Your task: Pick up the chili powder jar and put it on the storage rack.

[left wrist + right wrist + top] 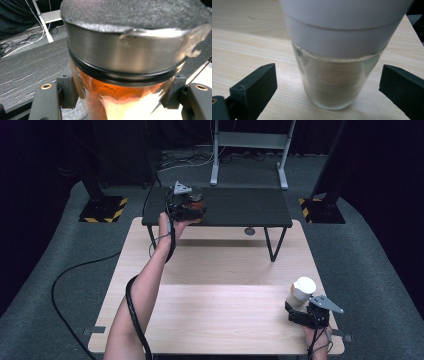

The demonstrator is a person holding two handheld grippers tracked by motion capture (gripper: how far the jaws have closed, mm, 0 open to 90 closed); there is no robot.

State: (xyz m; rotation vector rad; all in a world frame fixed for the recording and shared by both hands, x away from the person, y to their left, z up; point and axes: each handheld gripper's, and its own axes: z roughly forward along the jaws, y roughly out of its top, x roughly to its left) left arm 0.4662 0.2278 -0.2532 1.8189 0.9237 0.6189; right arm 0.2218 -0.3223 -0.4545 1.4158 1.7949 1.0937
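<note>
Pale wood worktop [215,315] on grey carpet, dark room behind. Count: two jars, two grippers. Near edge, right corner: right gripper [300,312] released, jaws standing either side of one white-lidded jar [301,291] resting on the worktop. Beyond the worktop's far edge: one black low table [235,207]; above its left end, left gripper [186,210] clenched on one metal-lidded jar [125,57] of orange powder.

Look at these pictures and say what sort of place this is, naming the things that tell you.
Probably a lab or test room set up for recording, not a kitchen. Dark curtains surround a grey carpet, metal stand bases carry yellow-and-black warning tape, and cables trail over the floor behind the wooden table.
</note>
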